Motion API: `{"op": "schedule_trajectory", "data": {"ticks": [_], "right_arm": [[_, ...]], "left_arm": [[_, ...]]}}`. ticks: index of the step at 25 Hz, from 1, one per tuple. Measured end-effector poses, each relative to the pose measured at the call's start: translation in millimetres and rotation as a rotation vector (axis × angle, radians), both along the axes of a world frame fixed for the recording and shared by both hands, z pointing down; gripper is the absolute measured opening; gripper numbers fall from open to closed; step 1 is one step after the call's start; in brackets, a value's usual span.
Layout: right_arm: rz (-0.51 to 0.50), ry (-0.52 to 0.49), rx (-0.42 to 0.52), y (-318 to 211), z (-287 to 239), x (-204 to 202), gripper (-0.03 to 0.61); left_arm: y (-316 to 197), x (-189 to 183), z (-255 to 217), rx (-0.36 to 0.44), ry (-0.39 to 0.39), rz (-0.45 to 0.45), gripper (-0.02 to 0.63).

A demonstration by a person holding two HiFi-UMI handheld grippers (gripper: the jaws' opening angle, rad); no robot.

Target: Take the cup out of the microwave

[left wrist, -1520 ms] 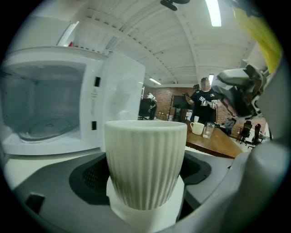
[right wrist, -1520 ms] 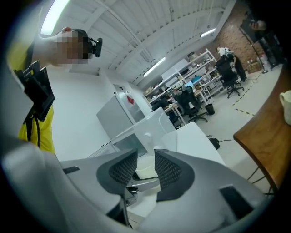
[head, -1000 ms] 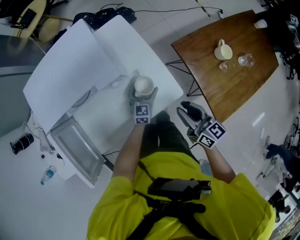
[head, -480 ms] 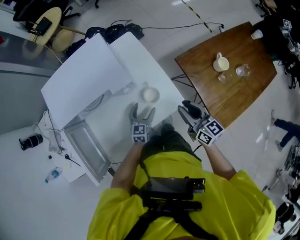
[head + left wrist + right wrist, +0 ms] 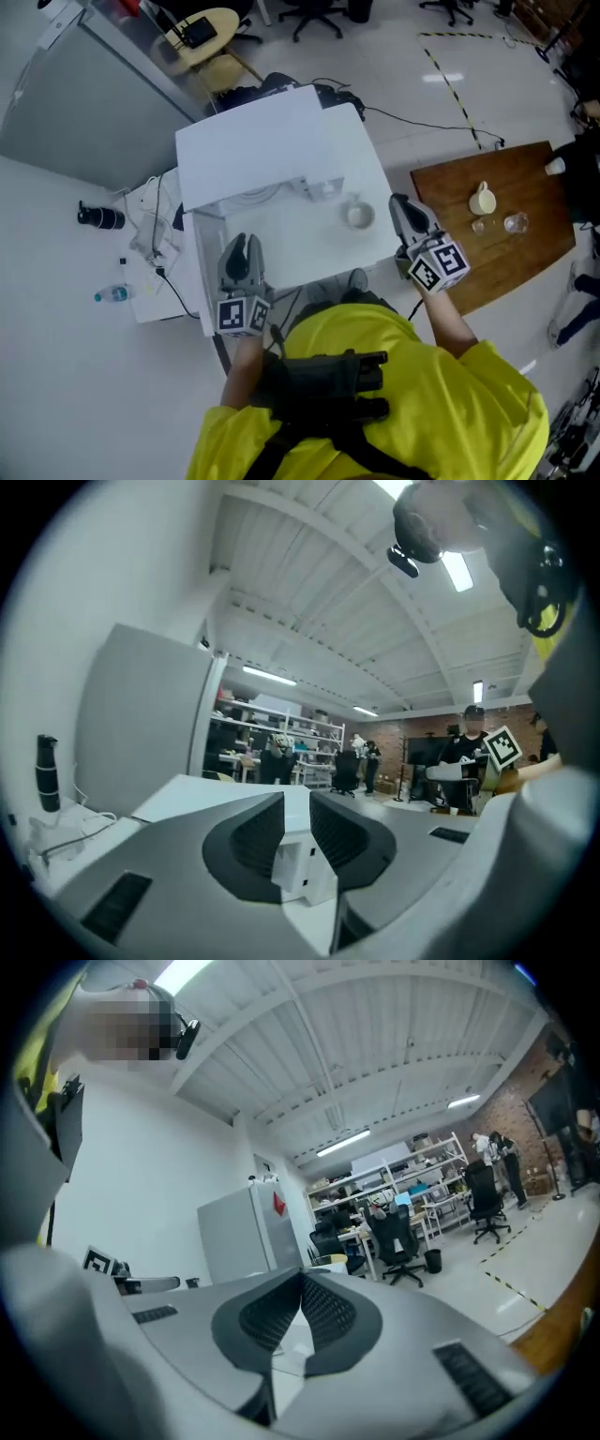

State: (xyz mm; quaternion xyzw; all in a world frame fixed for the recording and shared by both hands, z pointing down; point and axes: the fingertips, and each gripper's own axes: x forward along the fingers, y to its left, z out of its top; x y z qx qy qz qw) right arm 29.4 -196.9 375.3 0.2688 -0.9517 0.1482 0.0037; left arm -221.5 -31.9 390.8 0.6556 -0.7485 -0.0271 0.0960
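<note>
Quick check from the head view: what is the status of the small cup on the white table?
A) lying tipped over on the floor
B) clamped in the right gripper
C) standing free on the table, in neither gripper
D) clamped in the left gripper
C: the cup stands on the white table, and both the left gripper and the right gripper are shut with nothing between their jaws.

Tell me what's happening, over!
Left gripper, right gripper: fingers shut, empty. Cup out, upright on table by microwave. Nothing touching it.
</note>
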Motion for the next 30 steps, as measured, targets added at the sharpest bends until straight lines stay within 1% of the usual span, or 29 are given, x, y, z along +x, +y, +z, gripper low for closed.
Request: {"op": "schedule_trajectory", "data": {"ticks": [2,4,8,10,14,19,22,30], "right_arm": [[-0.051,-0.017,0.032,6.3,-16.4,-14.5,0.005],[-0.081,-0.024,0.048,16.9,-26.8,-21.9,0.005],[-0.086,-0.018,0.045,28.7,-33.8,-25.6,0.005],[-0.101,-0.010,0.059,32.7,-35.2,-27.7,0.003],[-0.123,-0.018,0.065,38.2,-38.1,-29.2,0.003],[-0.108,-0.005,0.071,39.1,-40.0,-24.1,0.003],[-0.102,-0.004,0.069,39.8,-40.1,-23.8,0.003],[-0.085,-0.013,0.070,40.8,-42.6,-22.9,0.003]], "left_arm": [[24.1,-19.5,-13.3,0.006,-0.011,-0.076,0.081],[47.8,-32.4,-17.8,-0.015,-0.021,-0.133,0.081],[83.4,-43.0,-26.6,-0.072,-0.005,-0.183,0.080],[91.3,-45.9,-33.2,-0.070,0.007,-0.190,0.080],[93.9,-52.2,-40.6,-0.012,0.032,-0.185,0.081],[87.7,-53.9,-39.8,-0.027,0.031,-0.174,0.081],[84.6,-55.8,-37.4,-0.043,0.045,-0.171,0.080],[76.3,-51.4,-46.8,-0.031,0.034,-0.133,0.081]]}}
